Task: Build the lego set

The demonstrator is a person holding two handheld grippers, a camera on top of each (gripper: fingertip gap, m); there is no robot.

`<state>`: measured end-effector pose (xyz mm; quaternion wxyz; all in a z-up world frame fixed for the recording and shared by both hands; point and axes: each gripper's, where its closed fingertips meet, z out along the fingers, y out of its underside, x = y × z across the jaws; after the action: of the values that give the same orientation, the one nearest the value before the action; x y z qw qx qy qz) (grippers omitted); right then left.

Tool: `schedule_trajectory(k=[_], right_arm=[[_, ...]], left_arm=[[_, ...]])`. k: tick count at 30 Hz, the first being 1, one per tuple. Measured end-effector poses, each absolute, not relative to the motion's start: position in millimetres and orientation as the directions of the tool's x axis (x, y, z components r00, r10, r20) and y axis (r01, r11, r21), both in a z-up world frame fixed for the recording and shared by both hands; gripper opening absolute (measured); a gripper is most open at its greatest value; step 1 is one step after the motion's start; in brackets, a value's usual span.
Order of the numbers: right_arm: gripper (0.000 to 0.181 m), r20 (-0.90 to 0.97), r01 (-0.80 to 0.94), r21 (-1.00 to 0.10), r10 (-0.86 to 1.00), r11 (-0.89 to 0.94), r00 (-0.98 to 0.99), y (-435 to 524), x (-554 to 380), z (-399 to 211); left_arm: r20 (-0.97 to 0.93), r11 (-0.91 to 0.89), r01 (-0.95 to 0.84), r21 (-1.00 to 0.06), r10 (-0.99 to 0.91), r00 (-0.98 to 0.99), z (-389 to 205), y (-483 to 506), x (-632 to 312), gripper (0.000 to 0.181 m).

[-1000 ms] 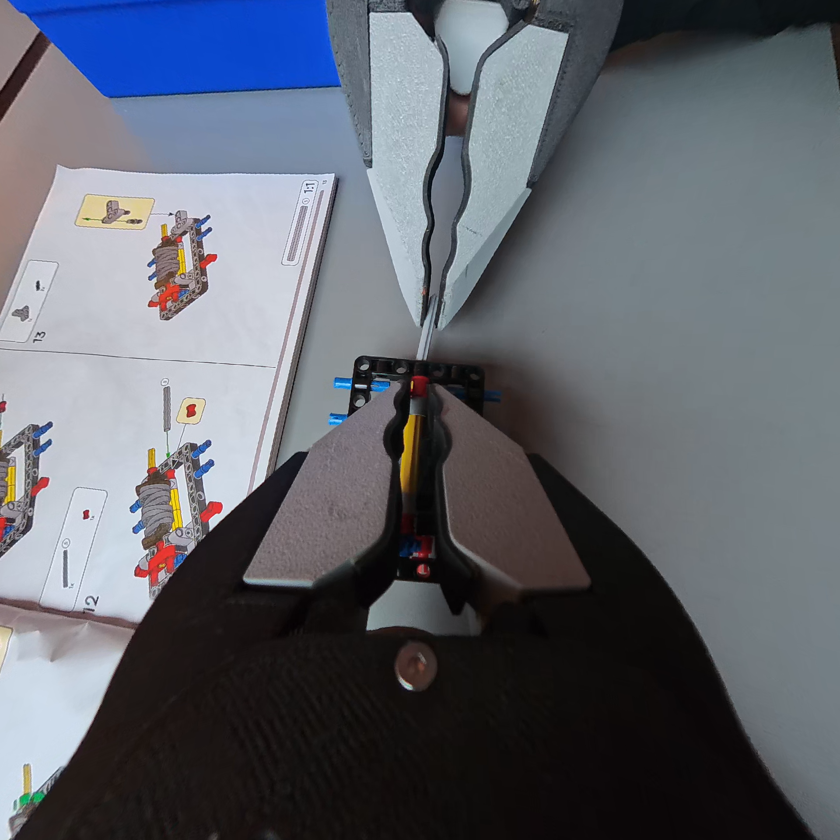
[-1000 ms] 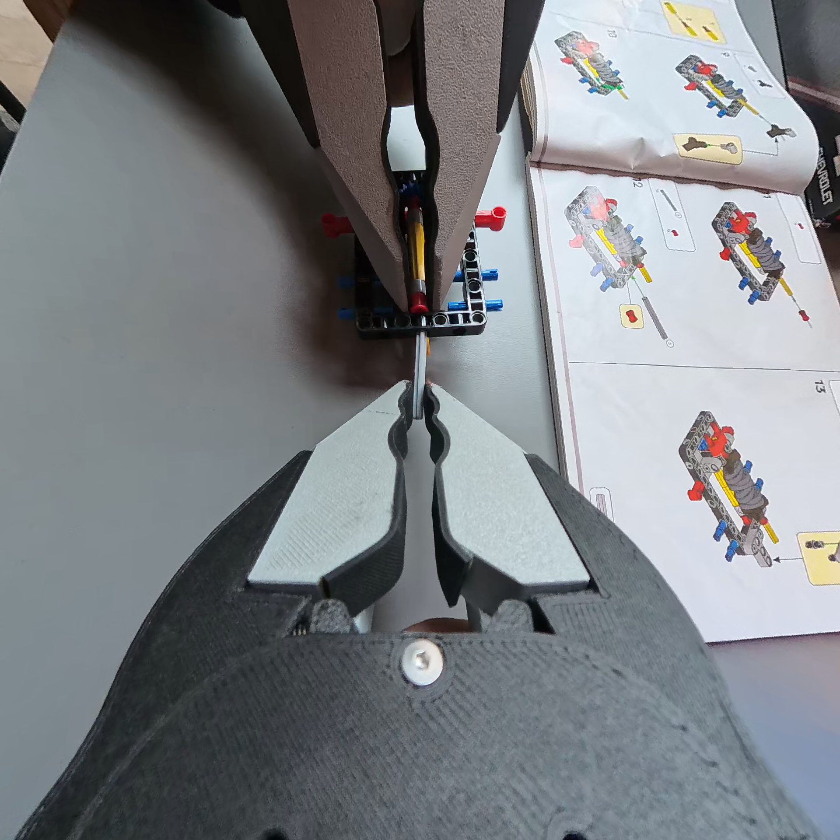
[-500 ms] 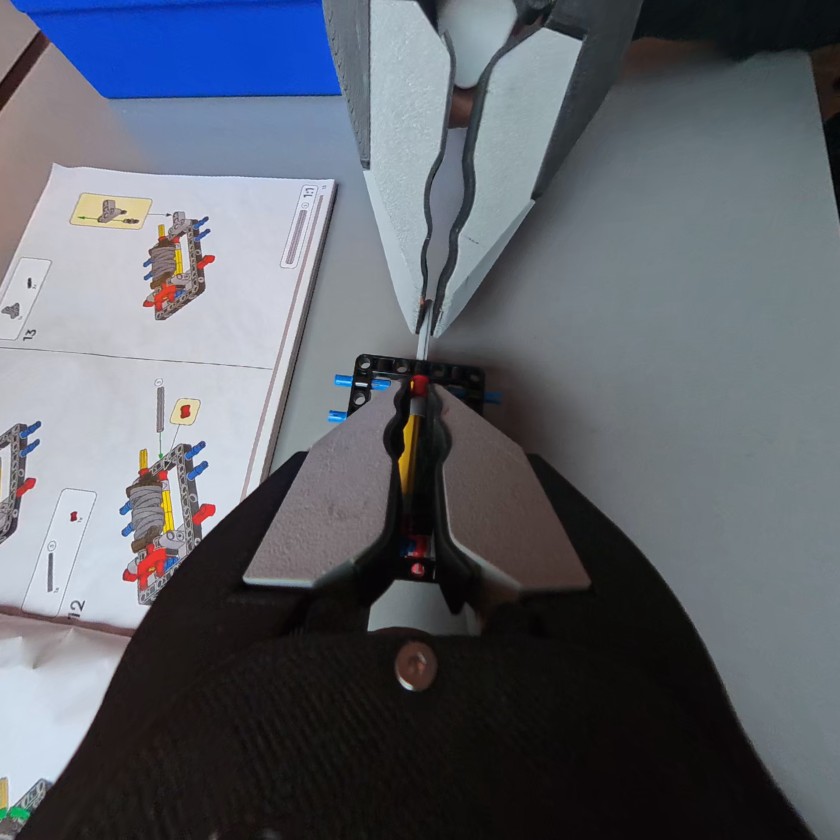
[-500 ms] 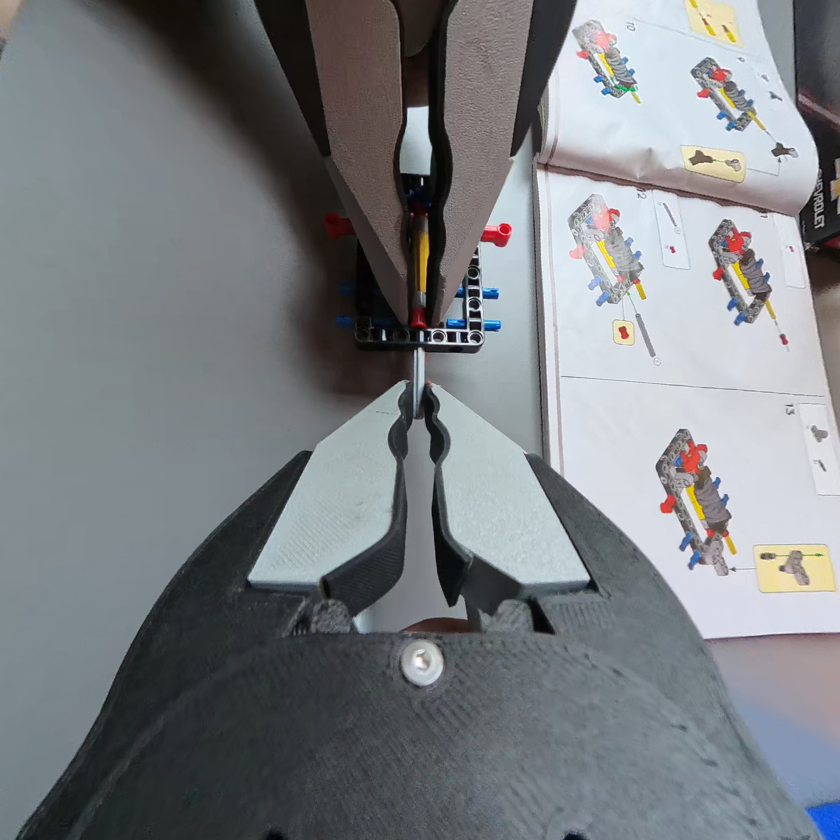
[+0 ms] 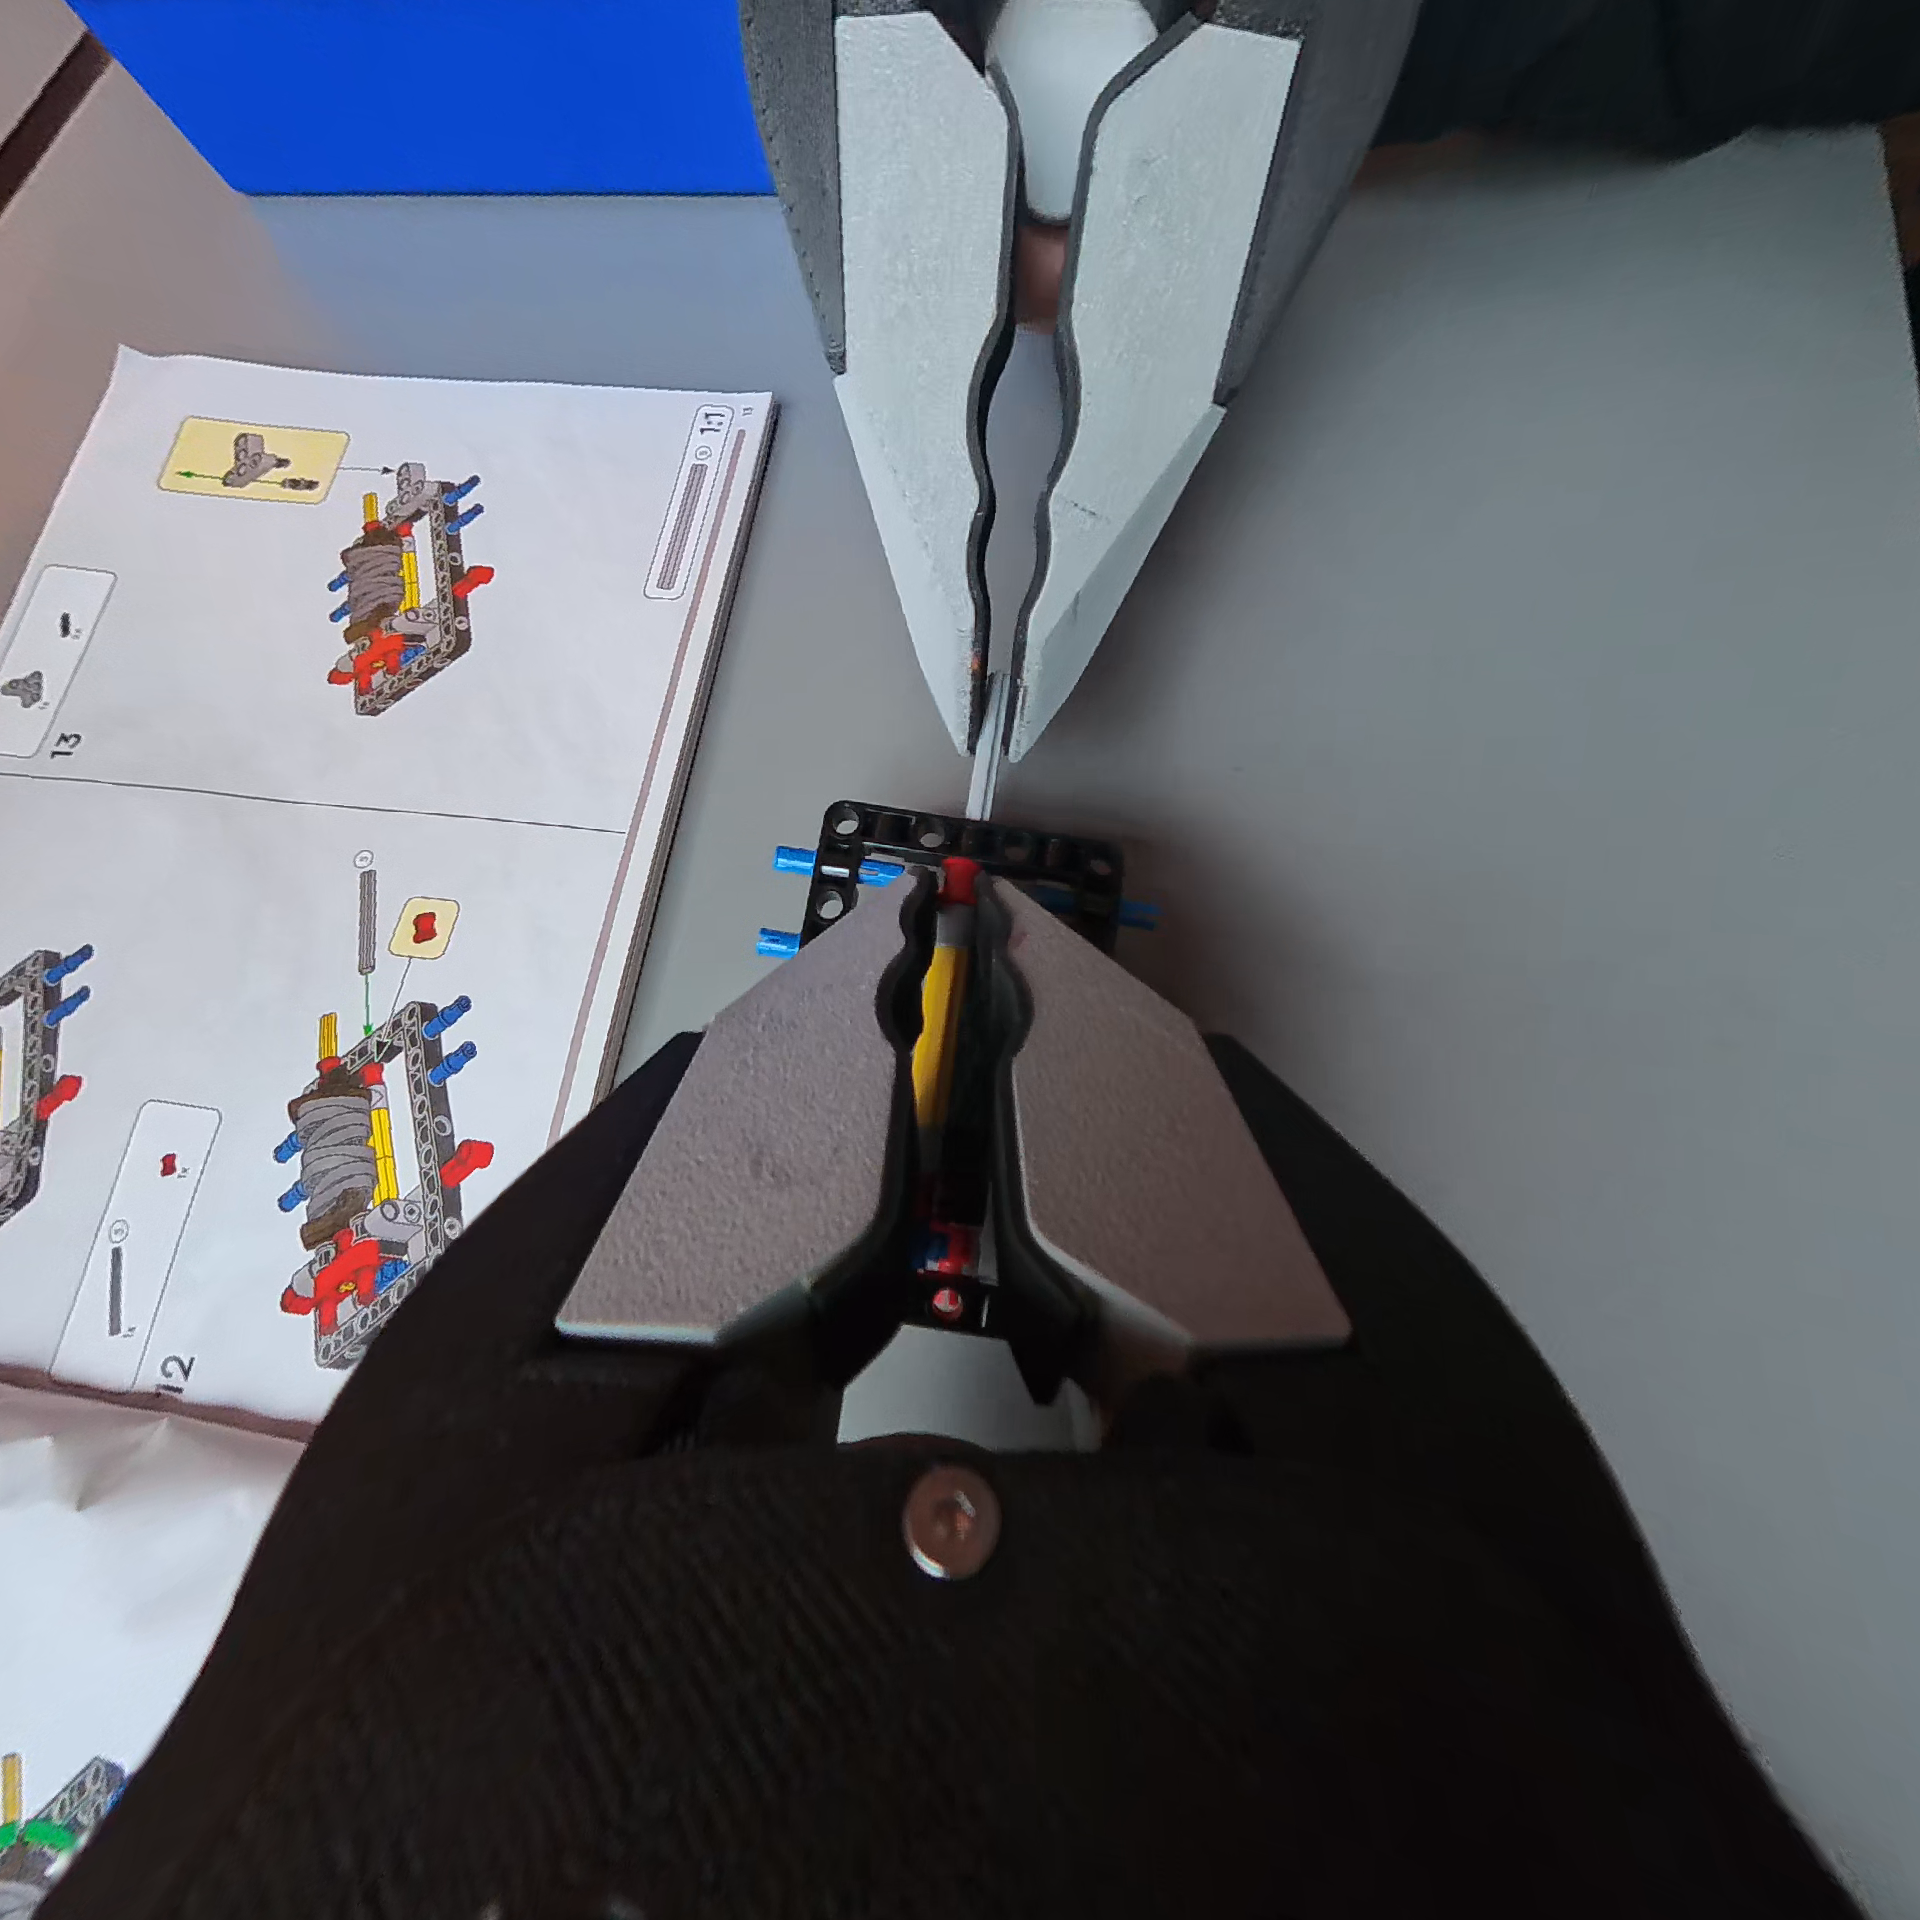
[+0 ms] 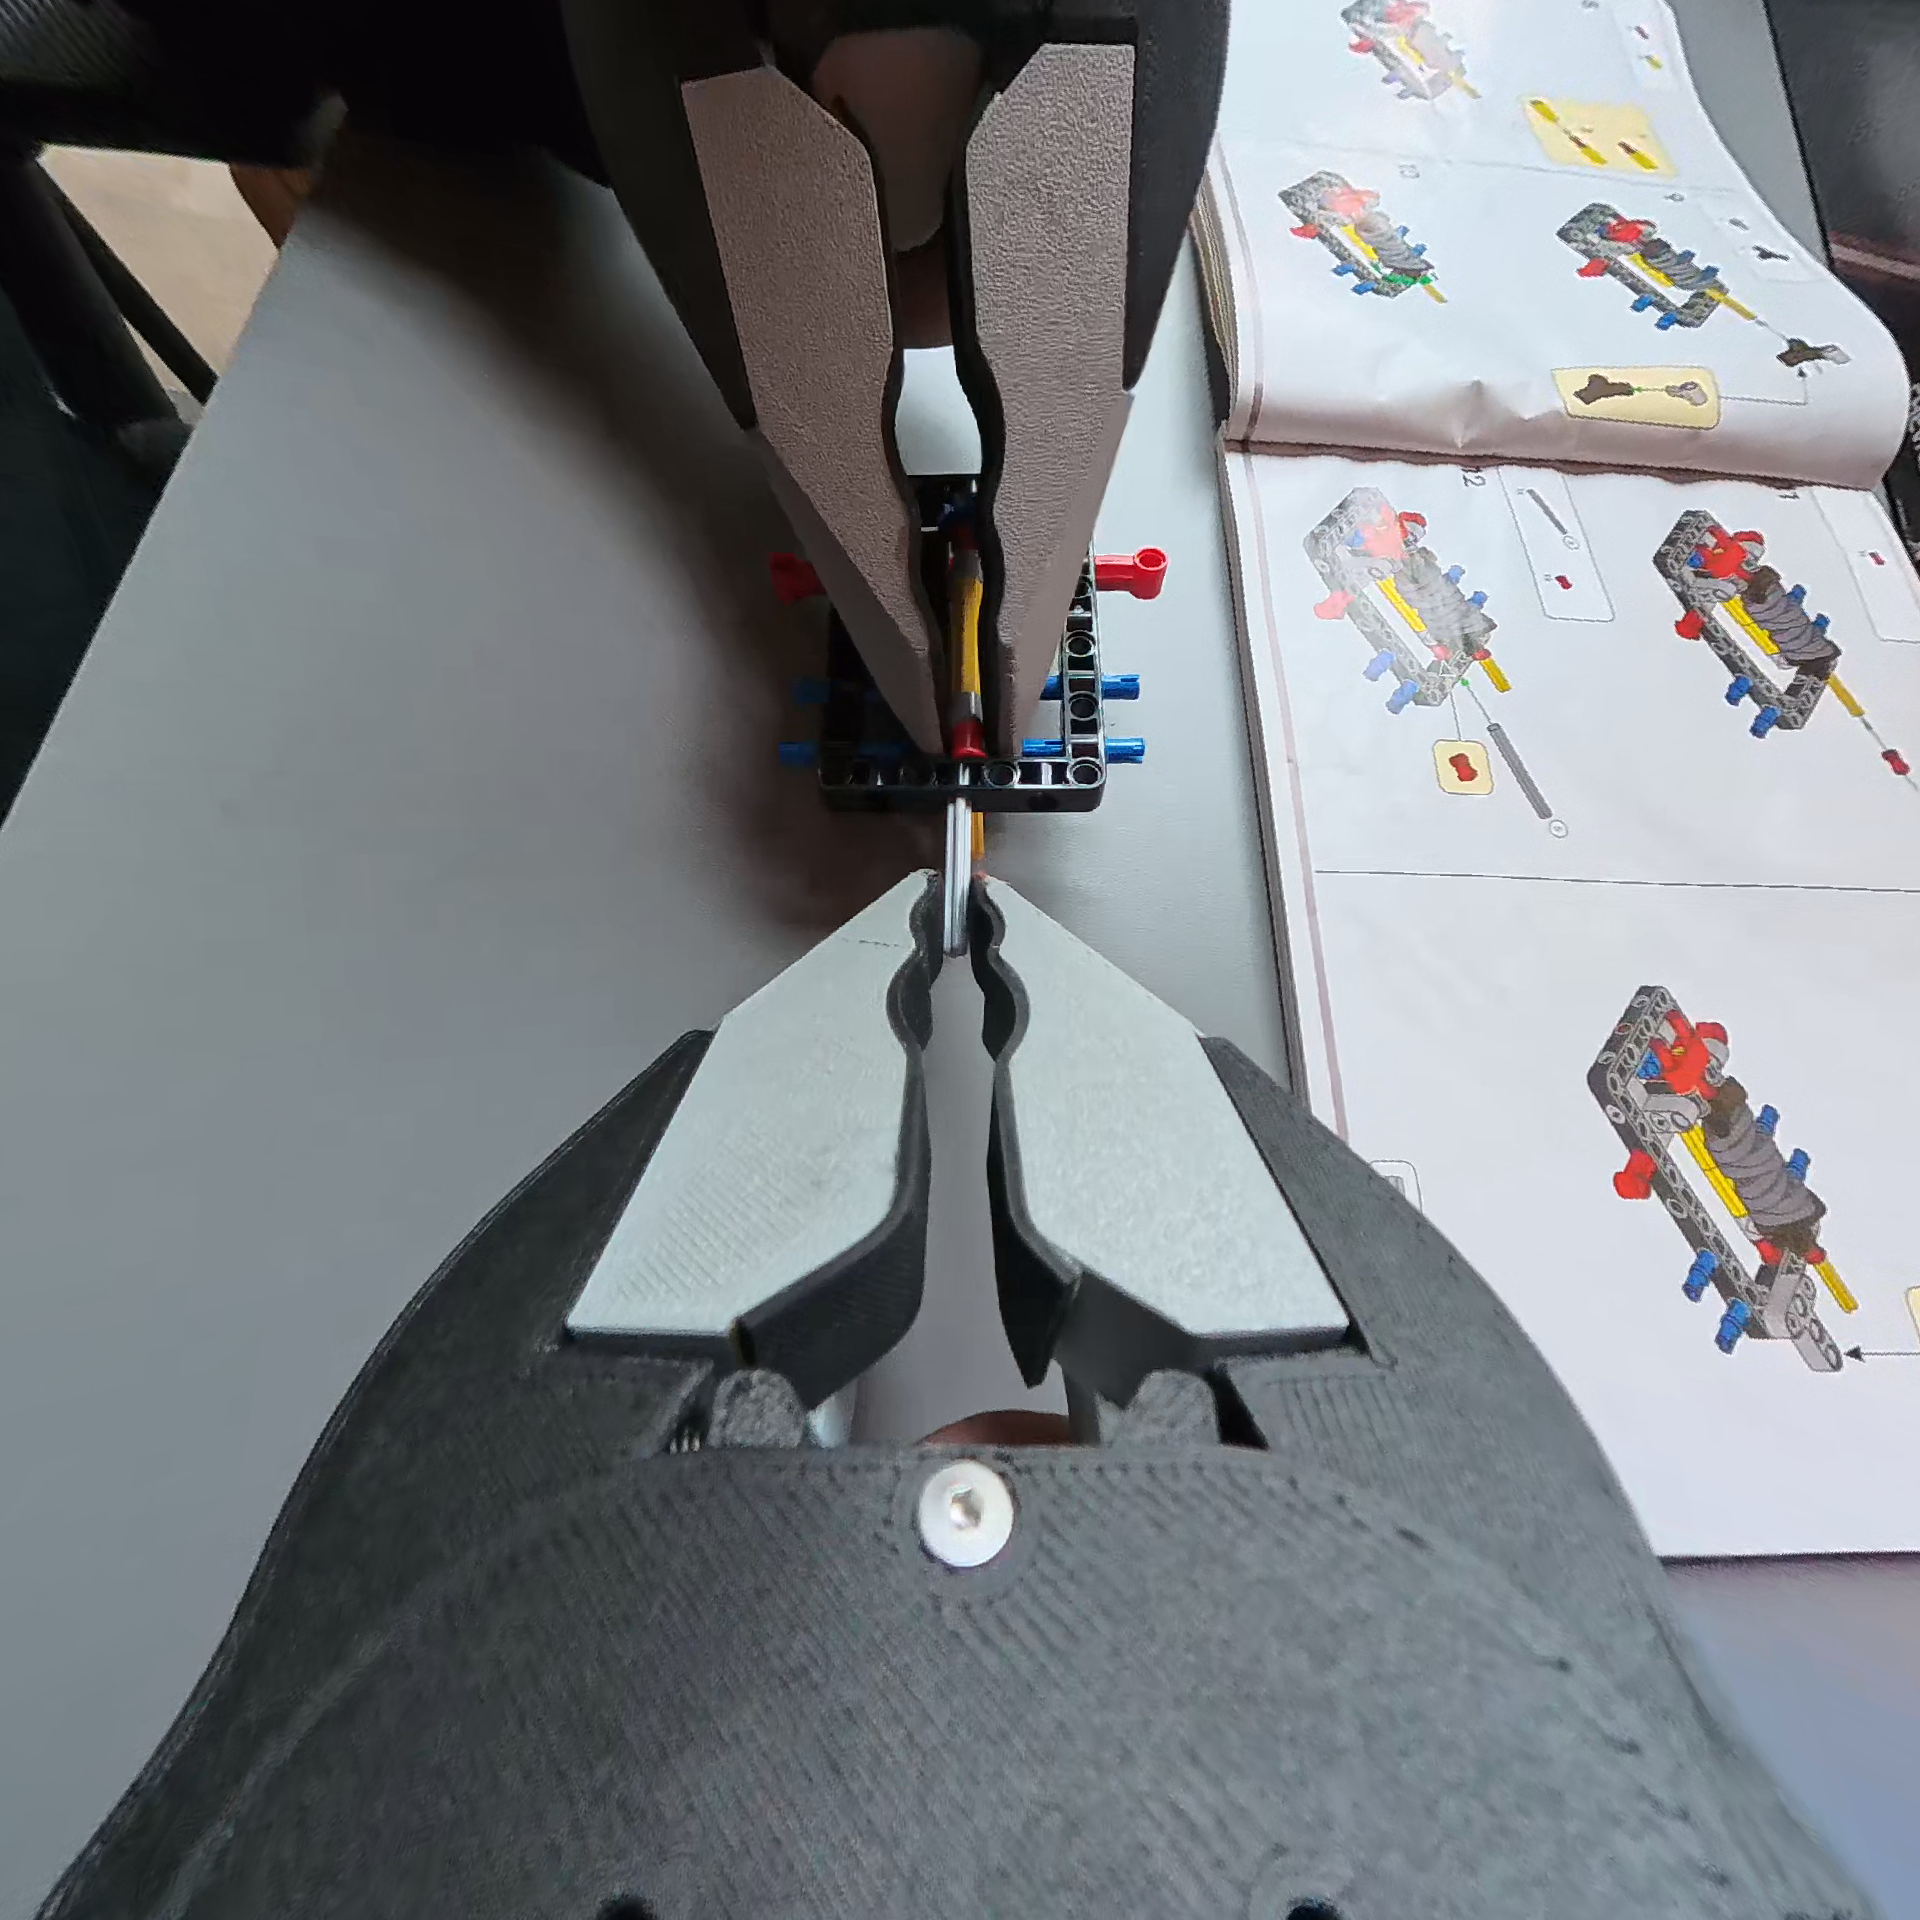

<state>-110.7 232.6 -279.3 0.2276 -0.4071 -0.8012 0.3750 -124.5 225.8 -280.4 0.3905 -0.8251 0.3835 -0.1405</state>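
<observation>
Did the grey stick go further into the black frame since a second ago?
Yes, a little: less of the grey axle shows between the right gripper and the black frame. The left gripper stays clamped on the frame; the booklet lies beside it.

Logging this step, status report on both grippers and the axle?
Left gripper shut on black frame. Right gripper shut on grey axle, entering frame's end beam. Nothing blocking.

A desk workspace: plain grey table [image 5: 1507, 623], open instruction booklet [image 5: 416, 675], blue box [image 5: 468, 94].
</observation>
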Motion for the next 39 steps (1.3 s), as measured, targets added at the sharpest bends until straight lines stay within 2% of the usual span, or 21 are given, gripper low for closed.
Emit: schedule_trajectory(k=[18,27,34,39], right_arm=[[0.001,-0.092,0.464,-0.856,0.814,0.23,-0.573,231.0,-110.9,-275.0],[0.001,-0.062,0.451,-0.854,0.81,0.259,-0.583,229.6,-109.5,-276.0],[0.001,-0.134,0.484,-0.853,0.813,0.196,-0.566,232.0,-109.9,-274.9],[0.001,-0.11,0.475,-0.853,0.814,0.217,-0.571,230.9,-109.8,-275.2]], left_arm=[[0.005,-0.413,-0.465,-0.783,-0.752,0.659,-278.3,224.0,-122.9,0.005],[-0.038,-0.429,-0.537,-0.726,-0.755,0.655,-282.3,223.3,-120.3,0.006],[-0.012,-0.43,-0.496,-0.754,-0.747,0.665,-280.6,225.9,-120.2,0.005],[-0.024,-0.416,-0.504,-0.757,-0.753,0.657,-280.5,225.6,-119.0,0.005]])
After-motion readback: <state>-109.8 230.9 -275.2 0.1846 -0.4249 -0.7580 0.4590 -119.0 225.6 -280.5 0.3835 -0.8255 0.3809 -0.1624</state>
